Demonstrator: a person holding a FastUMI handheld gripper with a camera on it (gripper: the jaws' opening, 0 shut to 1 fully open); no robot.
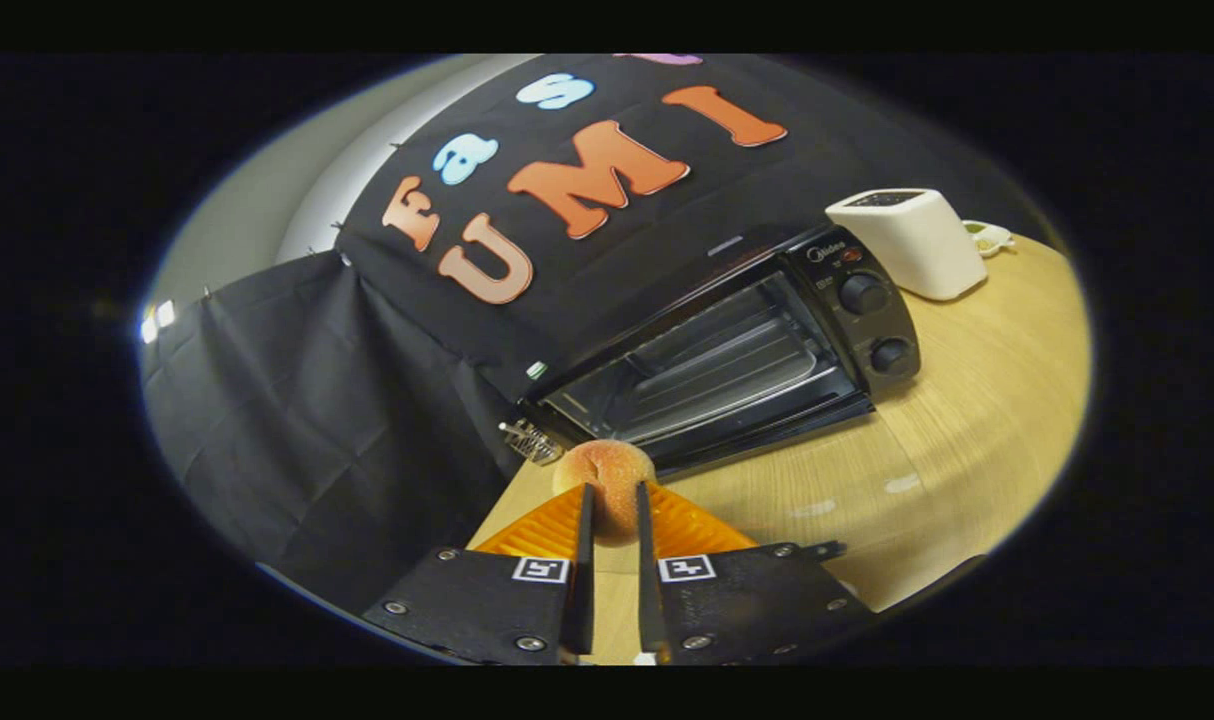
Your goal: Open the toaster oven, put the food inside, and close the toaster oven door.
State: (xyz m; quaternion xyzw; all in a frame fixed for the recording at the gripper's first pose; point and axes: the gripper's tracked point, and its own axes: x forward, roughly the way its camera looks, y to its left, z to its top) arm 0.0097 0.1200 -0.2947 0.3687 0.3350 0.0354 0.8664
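Gripping one bun (607, 480), the tongs (613, 497) face one open toaster oven (737, 350).

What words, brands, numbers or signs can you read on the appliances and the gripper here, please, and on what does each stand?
Toaster oven: a small brand mark and print beside the knobs, too blurred to read.
White toaster: no readable text.
Gripper, shut on the food: two square coded markers, patterns rather than words.
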